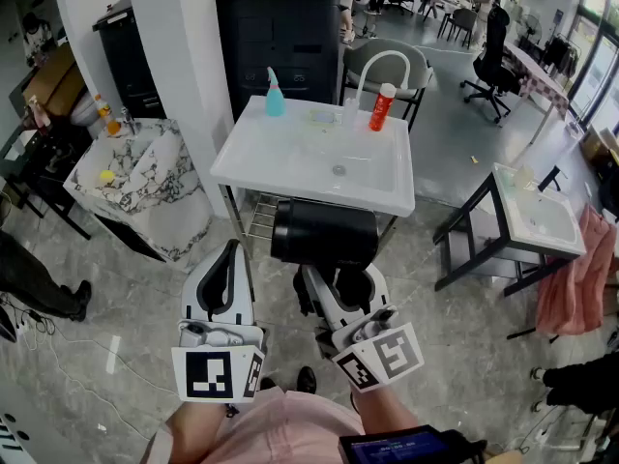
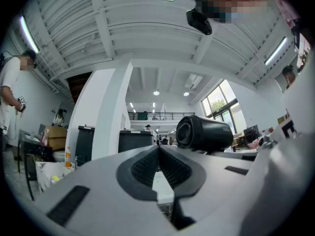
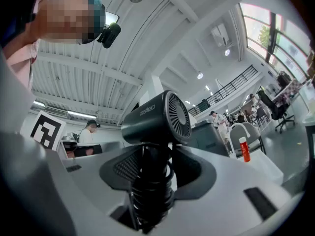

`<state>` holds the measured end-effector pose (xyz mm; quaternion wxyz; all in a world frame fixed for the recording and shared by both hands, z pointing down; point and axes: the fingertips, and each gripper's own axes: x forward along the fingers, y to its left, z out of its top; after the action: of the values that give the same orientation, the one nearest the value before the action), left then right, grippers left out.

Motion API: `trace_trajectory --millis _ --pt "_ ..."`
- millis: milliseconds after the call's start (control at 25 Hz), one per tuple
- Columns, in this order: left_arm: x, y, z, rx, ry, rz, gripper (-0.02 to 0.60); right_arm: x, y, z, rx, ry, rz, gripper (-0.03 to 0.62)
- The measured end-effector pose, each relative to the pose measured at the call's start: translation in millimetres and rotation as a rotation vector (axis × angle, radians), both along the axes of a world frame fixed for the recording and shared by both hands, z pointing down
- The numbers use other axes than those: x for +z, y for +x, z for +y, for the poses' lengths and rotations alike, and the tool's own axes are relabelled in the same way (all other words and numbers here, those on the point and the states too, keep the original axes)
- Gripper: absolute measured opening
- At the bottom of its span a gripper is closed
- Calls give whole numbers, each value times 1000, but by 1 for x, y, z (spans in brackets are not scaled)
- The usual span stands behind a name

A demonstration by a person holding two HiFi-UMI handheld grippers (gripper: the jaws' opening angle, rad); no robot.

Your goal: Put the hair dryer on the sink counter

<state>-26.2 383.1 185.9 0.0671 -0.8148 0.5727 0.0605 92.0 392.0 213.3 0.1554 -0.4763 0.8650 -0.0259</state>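
A black hair dryer point(image 1: 324, 233) is held upright in my right gripper point(image 1: 340, 293), whose jaws are shut on its handle with the cord wound round it point(image 3: 150, 188). Its barrel point(image 3: 155, 118) lies crosswise above the jaws, rear grille toward the right. In the head view the dryer hangs in the air just in front of the white sink counter point(image 1: 256, 153). My left gripper point(image 1: 224, 276) is beside it on the left, shut and empty point(image 2: 158, 168). From the left gripper view the dryer's barrel point(image 2: 203, 132) shows at the right.
On the sink counter stand a teal bottle point(image 1: 275, 95), a red bottle point(image 1: 382, 107) and a white curved tap point(image 1: 372, 71). A marbled basin point(image 1: 126, 177) sits at the left, another white sink stand point(image 1: 535, 222) at the right. A black cabinet point(image 1: 280, 27) is behind.
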Motion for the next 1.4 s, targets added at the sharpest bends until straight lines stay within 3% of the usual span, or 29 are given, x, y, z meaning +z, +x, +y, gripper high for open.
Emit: trace_trajectory --millis 440,880,1160,1400 --pt "7 15 -3 -3 -10 -11 9 -2 11 1 -31 30 -36 193" --pt "20 16 -20 -79 -29 -12 9 0 28 -31 -74 17 -29 192" --pt "38 3 -58 -105 -63 7 9 17 23 -70 -92 -20 -19 193" --pt "51 -16 -125 -92 -78 6 9 34 2 -132 -94 -43 -14 192"
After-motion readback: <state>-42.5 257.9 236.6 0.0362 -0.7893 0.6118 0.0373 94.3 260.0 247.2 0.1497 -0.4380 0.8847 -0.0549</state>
